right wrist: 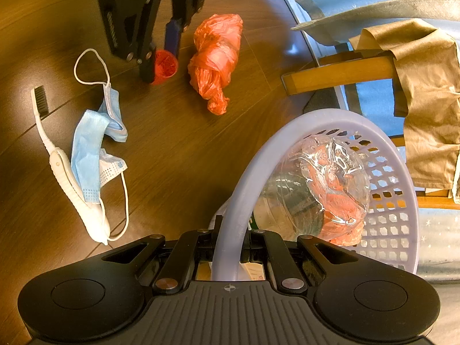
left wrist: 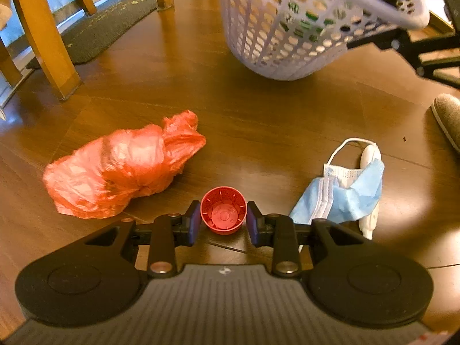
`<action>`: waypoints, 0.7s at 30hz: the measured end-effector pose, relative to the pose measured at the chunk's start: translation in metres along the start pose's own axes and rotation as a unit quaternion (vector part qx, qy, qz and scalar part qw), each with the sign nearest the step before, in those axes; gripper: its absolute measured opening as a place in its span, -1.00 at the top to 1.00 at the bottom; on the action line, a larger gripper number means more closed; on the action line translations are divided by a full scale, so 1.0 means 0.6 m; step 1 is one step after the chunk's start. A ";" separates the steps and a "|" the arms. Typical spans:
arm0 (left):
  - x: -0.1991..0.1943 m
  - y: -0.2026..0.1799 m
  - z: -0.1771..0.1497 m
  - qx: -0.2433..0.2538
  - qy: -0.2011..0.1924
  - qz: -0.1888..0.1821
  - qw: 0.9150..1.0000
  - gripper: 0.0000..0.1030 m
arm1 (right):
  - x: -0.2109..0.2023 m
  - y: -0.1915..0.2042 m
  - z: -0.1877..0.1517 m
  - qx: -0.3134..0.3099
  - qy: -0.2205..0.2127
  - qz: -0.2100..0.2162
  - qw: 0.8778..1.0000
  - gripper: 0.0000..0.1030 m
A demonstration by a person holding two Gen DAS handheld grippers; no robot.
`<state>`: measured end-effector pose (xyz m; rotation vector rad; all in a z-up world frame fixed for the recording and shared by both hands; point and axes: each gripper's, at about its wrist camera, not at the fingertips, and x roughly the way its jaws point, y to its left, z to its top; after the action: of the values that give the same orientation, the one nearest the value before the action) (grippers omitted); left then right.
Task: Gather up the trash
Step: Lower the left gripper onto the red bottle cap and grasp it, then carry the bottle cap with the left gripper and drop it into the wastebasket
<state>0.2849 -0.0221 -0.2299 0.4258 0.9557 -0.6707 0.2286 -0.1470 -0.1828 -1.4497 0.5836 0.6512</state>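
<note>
A red bottle cap [left wrist: 223, 215] lies on its side on the wooden floor, and my left gripper [left wrist: 223, 222] is shut on it with a blue pad against each side; the right wrist view shows the same cap [right wrist: 165, 63]. My right gripper [right wrist: 228, 247] is shut on the rim of a lavender mesh basket [right wrist: 287, 123], which hangs tilted above the floor [left wrist: 273, 34]. A crushed clear bottle [right wrist: 316, 184] and orange plastic lie inside it. On the floor are a crumpled red plastic bag [left wrist: 120, 166], a blue face mask [left wrist: 342, 192] and a white toothbrush [right wrist: 46, 132] partly under the mask.
Wooden chair legs [left wrist: 43, 37] and a dark mat [left wrist: 109, 23] stand at the far left. A grey slipper [left wrist: 448, 118] shows at the right edge. A tan cloth [right wrist: 425, 100] hangs over a wooden rail beside the basket.
</note>
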 end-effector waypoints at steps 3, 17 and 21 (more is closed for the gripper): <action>-0.025 0.003 0.009 0.000 -0.010 0.000 1.000 0.46 | 0.001 0.000 0.001 0.000 0.001 0.000 1.000 0.93; -0.184 0.016 0.112 0.002 -0.105 -0.006 0.994 0.46 | 0.001 0.005 0.002 -0.011 0.000 0.000 1.000 0.93; -0.222 0.012 0.167 0.001 -0.141 -0.013 0.990 0.46 | 0.000 0.006 0.001 -0.011 0.000 0.000 1.000 0.93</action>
<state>0.2970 -0.0334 -0.0640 0.3113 0.6932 -0.7342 0.2263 -0.1460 -0.1854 -1.4709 0.5783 0.6586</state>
